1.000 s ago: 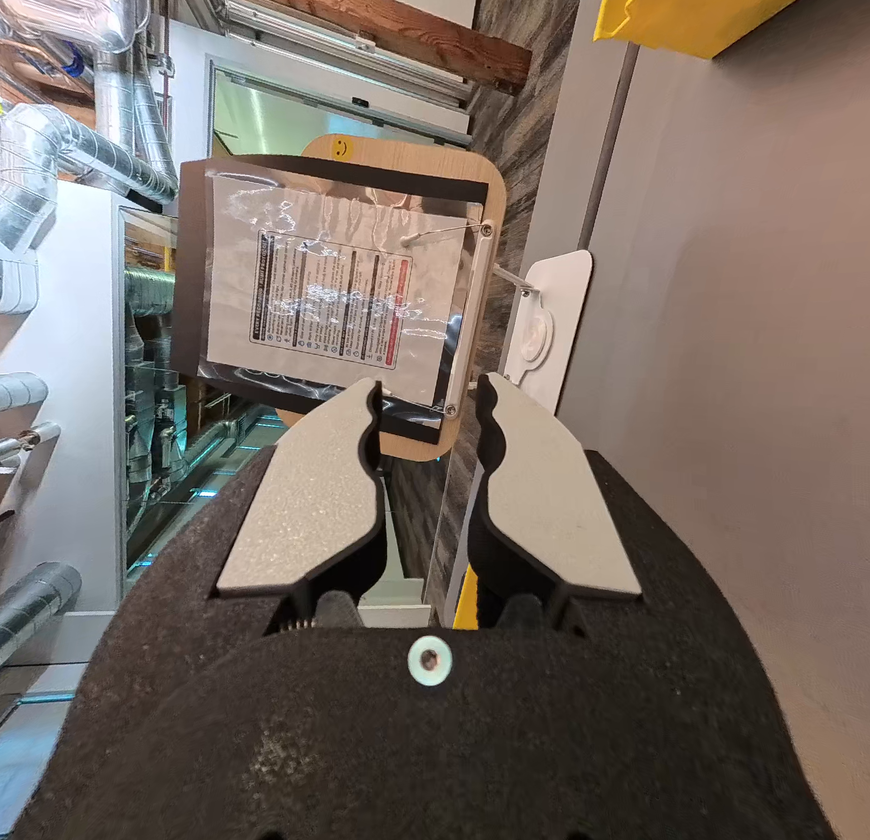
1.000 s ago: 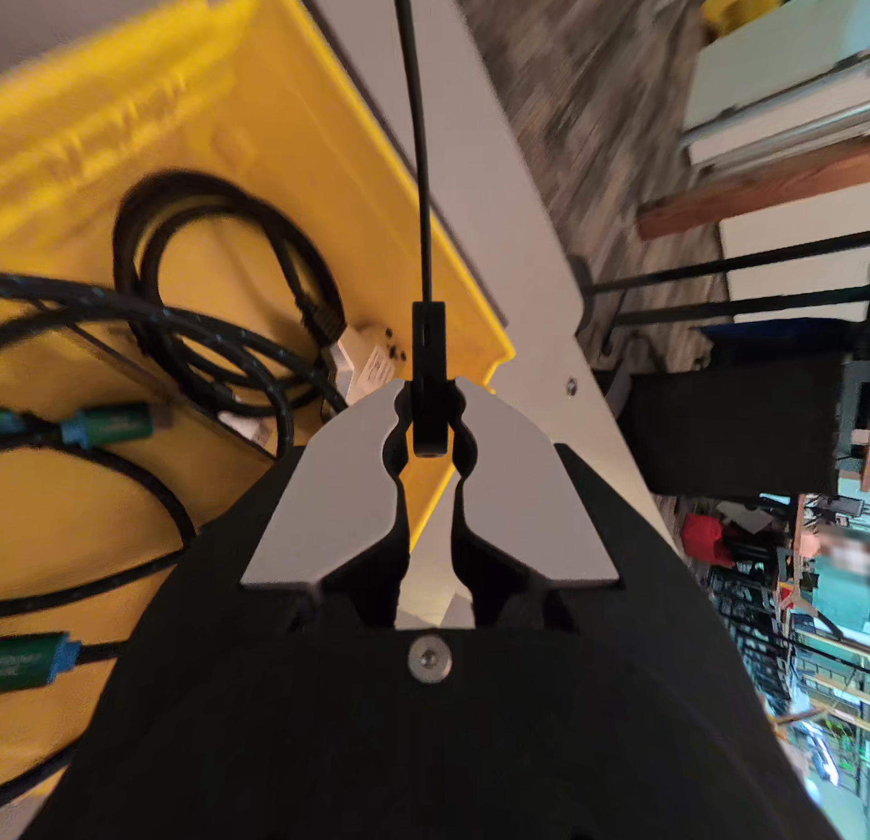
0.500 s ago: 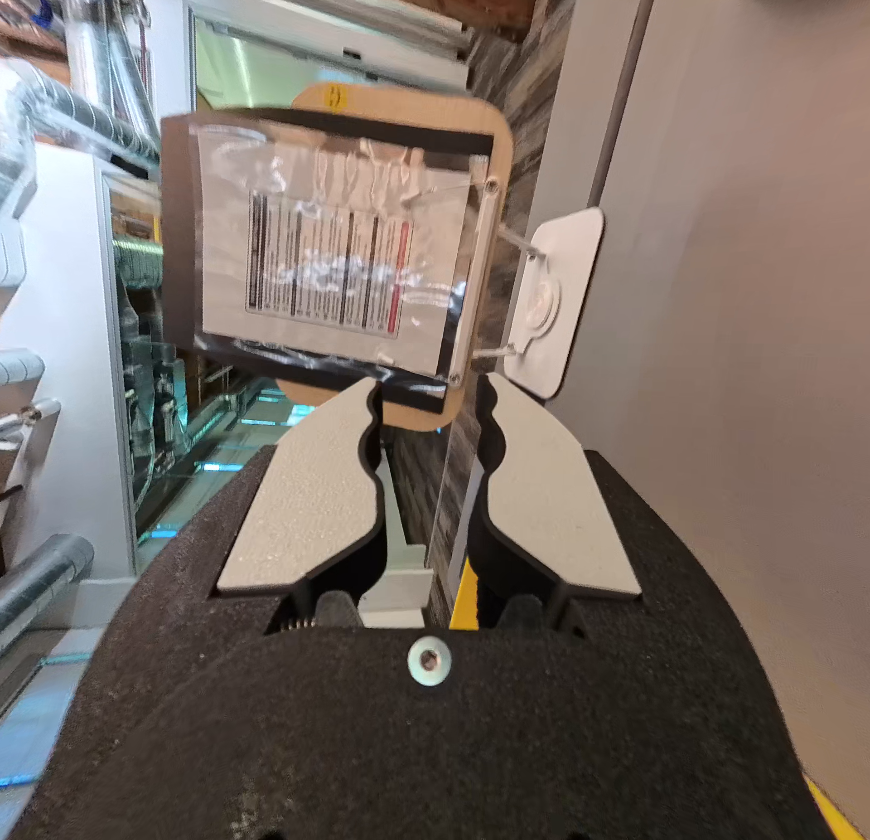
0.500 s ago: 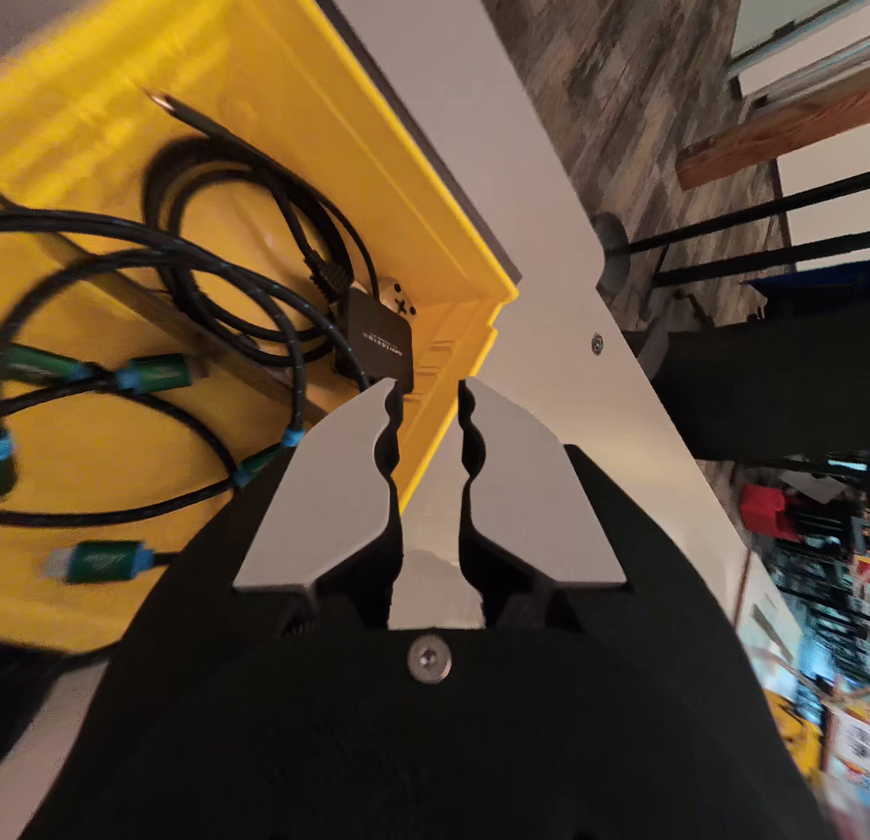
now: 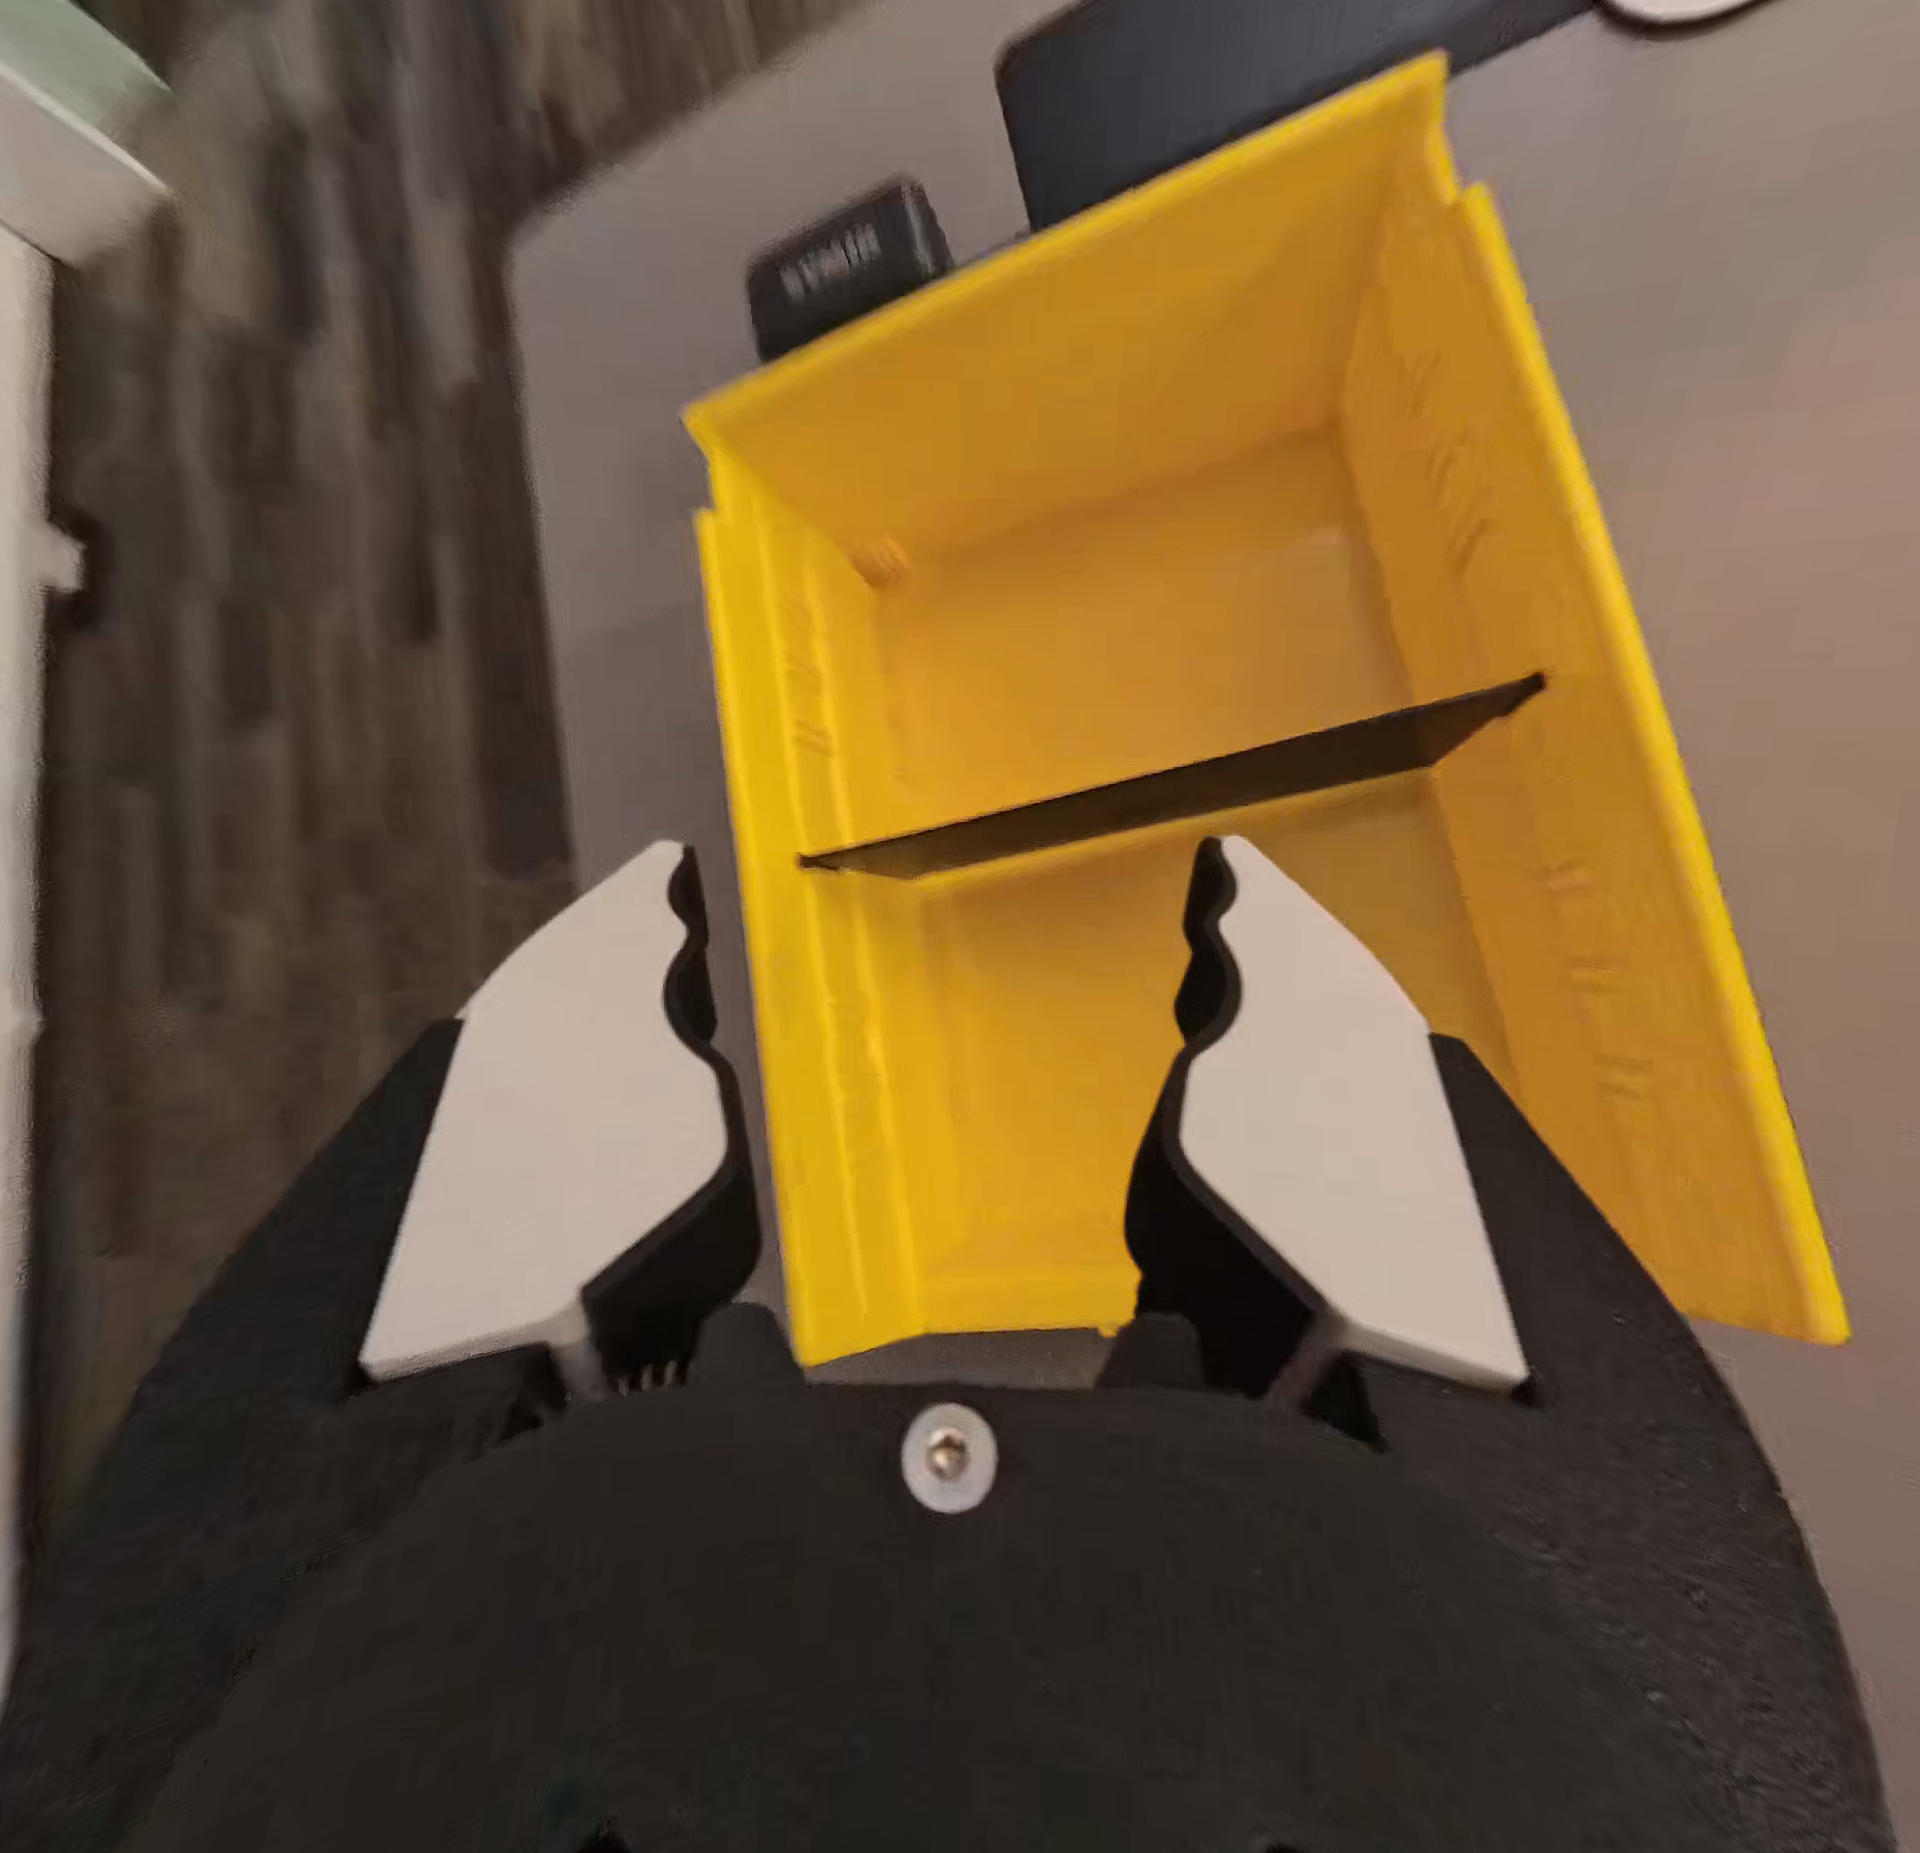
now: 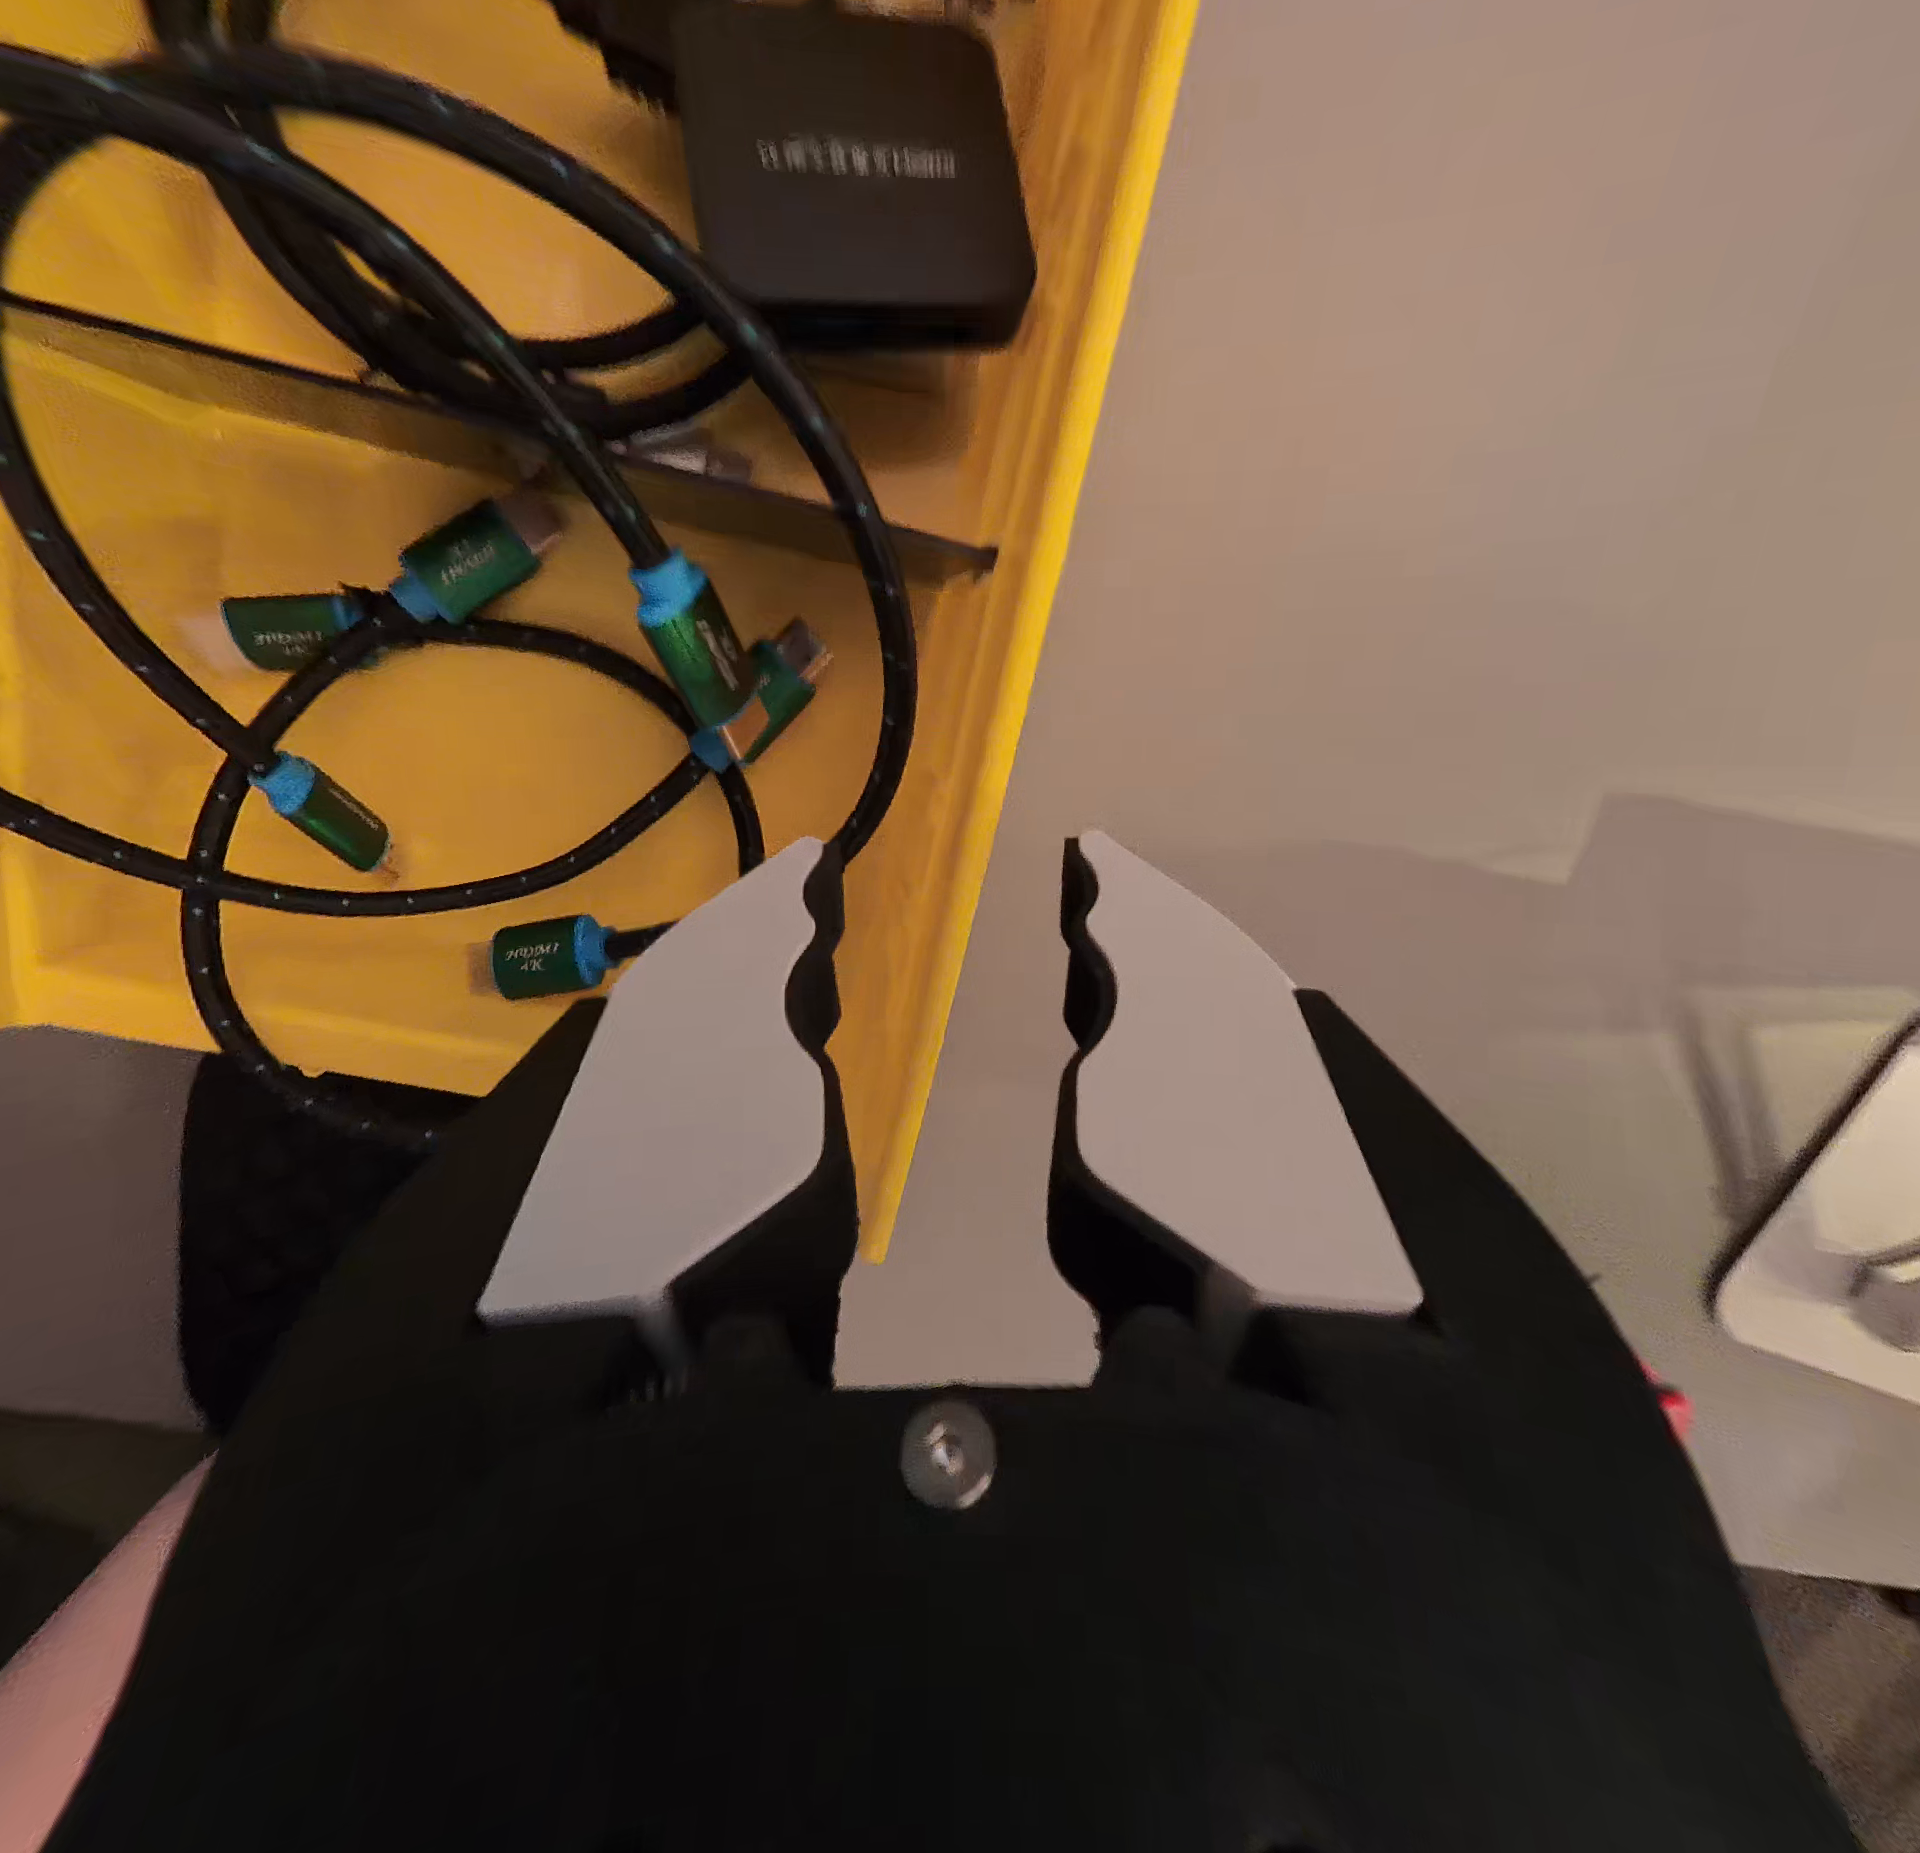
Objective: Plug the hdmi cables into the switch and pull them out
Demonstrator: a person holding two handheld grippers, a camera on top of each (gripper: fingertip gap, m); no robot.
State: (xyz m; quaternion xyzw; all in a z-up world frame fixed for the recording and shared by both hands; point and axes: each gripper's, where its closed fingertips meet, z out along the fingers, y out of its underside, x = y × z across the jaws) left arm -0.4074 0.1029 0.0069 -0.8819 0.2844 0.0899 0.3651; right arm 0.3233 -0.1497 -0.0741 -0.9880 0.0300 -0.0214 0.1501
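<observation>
— Where do things stand? Is anything plugged in?

— Nothing that I can see. The right gripper hangs over the right wall of the yellow bin, fingers apart and holding nothing. The switch, a flat black box, lies in the bin's far compartment, close against that wall. I can't see its ports from here, so I won't swear they are bare.

— And the cables?

— The HDMI cables are braided black loops heaped to the left of the switch, spilling across the dark divider. Their green plugs with blue collars lie loose in the near compartment; one green plug sits just left of the right gripper's left finger.

— The other hand?

— The left gripper is spread wide, empty too, hovering over a second yellow bin that has a dark partition and nothing in it. A small black box rests on the grey table beyond its far wall (the shot is blurred, so I can't say what it is).

— So which step is this?

— I'd say the reach for a cable, either a fresh start or between rounds. Next the right gripper must shift left, drop onto that near plug, close on its green body and turn it toward the switch, which likely needs steadying.
</observation>
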